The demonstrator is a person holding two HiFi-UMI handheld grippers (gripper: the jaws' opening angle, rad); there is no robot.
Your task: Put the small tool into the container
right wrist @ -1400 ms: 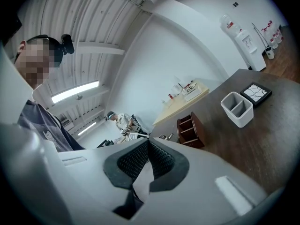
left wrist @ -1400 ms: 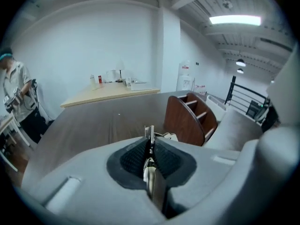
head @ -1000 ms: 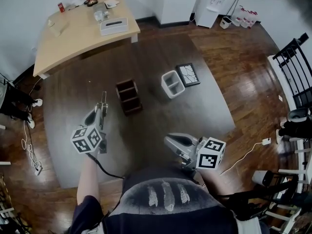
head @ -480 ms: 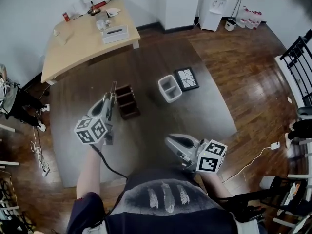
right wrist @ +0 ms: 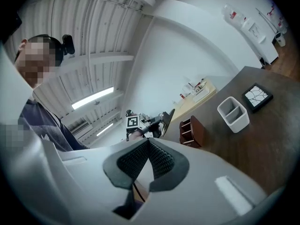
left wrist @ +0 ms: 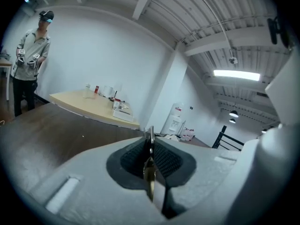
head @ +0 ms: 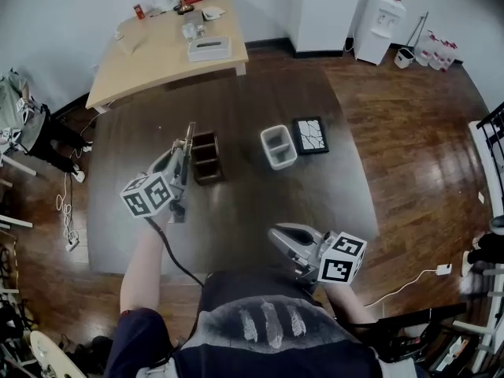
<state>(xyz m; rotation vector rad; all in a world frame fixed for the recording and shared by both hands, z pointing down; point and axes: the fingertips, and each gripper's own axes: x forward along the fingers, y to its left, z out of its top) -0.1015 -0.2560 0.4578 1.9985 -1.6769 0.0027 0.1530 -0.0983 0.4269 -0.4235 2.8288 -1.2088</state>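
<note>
Small tool (head: 190, 132) in the head view is a thin, pale sliver of metal that sticks straight out past the tips of the left gripper (head: 184, 148), whose jaws are clamped on it. Its far end shows just left of the brown container (head: 206, 157), a dark wooden box with open compartments on the grey rug (head: 236, 211); whether the tip is over the box or short of it I cannot tell. Further right of that gripper stand a white bin (head: 279, 146) with two wells and, touching or just beside it, a black-framed tile (head: 310, 135). The right gripper (head: 277, 235) hangs low near the person's body, well apart from all of these. In the left gripper view the small tool (left wrist: 149, 175) stands edge-on between the ribbed pads (left wrist: 165, 159) of the left gripper (left wrist: 150, 149): flat and narrow, brassy low down, silvery at the tip that rises above them. Beyond it is a pale wooden table (left wrist: 89, 106), with a person (left wrist: 29, 55) standing far left. In the right gripper view the right gripper (right wrist: 149, 144) has its pads meeting at the tips with nothing between them; ahead of it are the left gripper (right wrist: 157, 120), the brown container (right wrist: 190, 129) and, to the right, the white bin (right wrist: 233, 112).
</note>
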